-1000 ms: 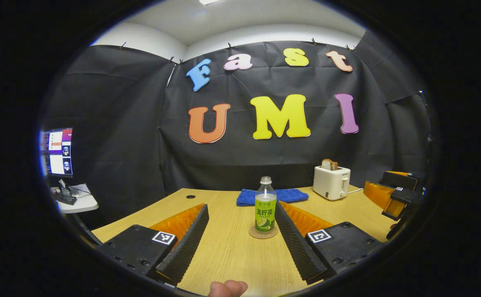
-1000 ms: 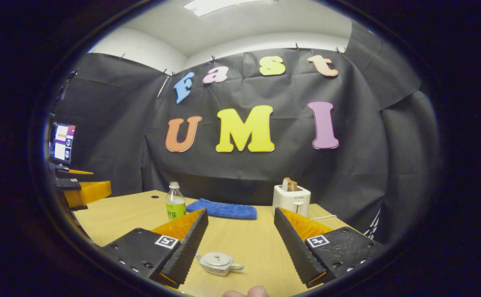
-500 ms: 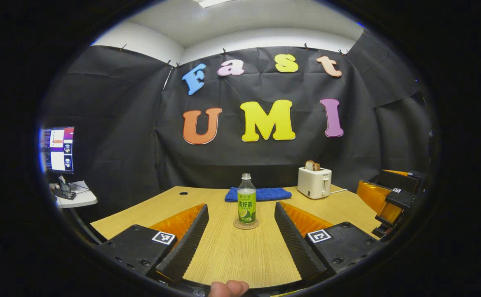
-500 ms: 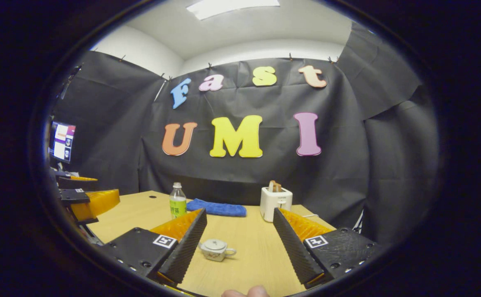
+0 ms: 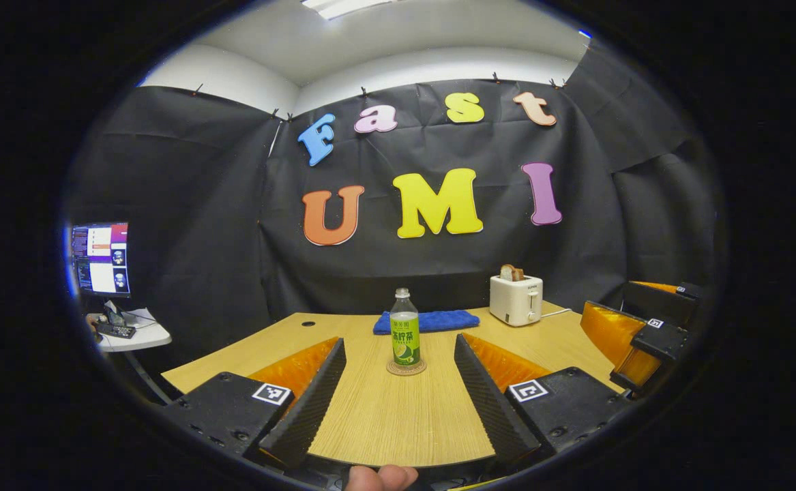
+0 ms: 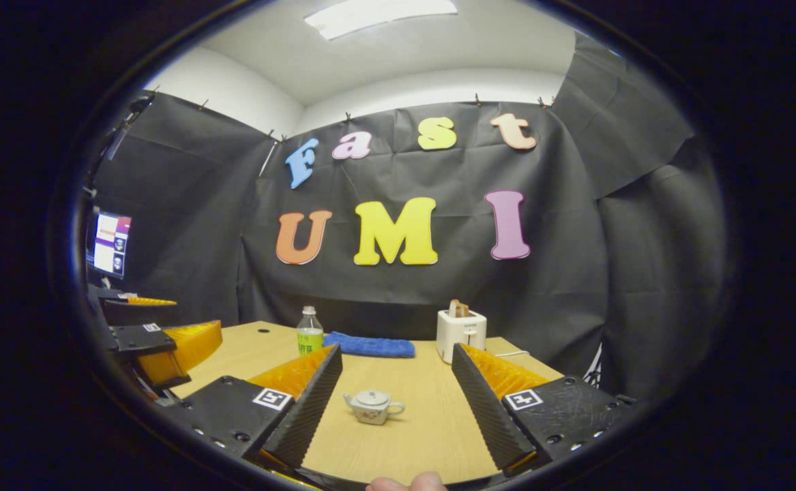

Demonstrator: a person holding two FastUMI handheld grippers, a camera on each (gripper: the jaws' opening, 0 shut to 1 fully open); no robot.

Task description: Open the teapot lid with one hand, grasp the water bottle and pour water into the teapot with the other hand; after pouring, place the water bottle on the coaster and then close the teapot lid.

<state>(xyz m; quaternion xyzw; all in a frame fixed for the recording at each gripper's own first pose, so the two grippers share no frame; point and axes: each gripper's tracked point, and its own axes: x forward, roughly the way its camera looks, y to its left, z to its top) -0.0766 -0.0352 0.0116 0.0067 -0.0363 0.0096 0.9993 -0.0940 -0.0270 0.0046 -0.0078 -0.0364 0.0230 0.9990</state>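
A clear water bottle [image 5: 405,329] with a green label stands upright on a round coaster [image 5: 406,368] on the wooden table. My left gripper [image 5: 398,402] is open, well short of the bottle, with nothing between its fingers. In the right gripper view a small white teapot [image 6: 374,406] with its lid on sits on the table. My right gripper [image 6: 391,406] is open, back from the teapot, which shows between its fingers. The bottle [image 6: 310,332] stands farther off to the left. The right gripper [image 5: 636,341] shows at the right edge of the left gripper view, the left gripper [image 6: 159,344] at the left edge of the right gripper view.
A blue cloth [image 5: 426,320] lies folded behind the bottle. A white toaster [image 5: 516,299] with a slice of bread in it stands at the back right. A monitor [image 5: 101,258] sits on a side table at the far left. The table's near edge [image 5: 398,460] lies just below my fingers.
Both grippers have pulled back from the table and stayed open. The bottle and the teapot look smaller and farther off, and the table's near edge has come into sight.
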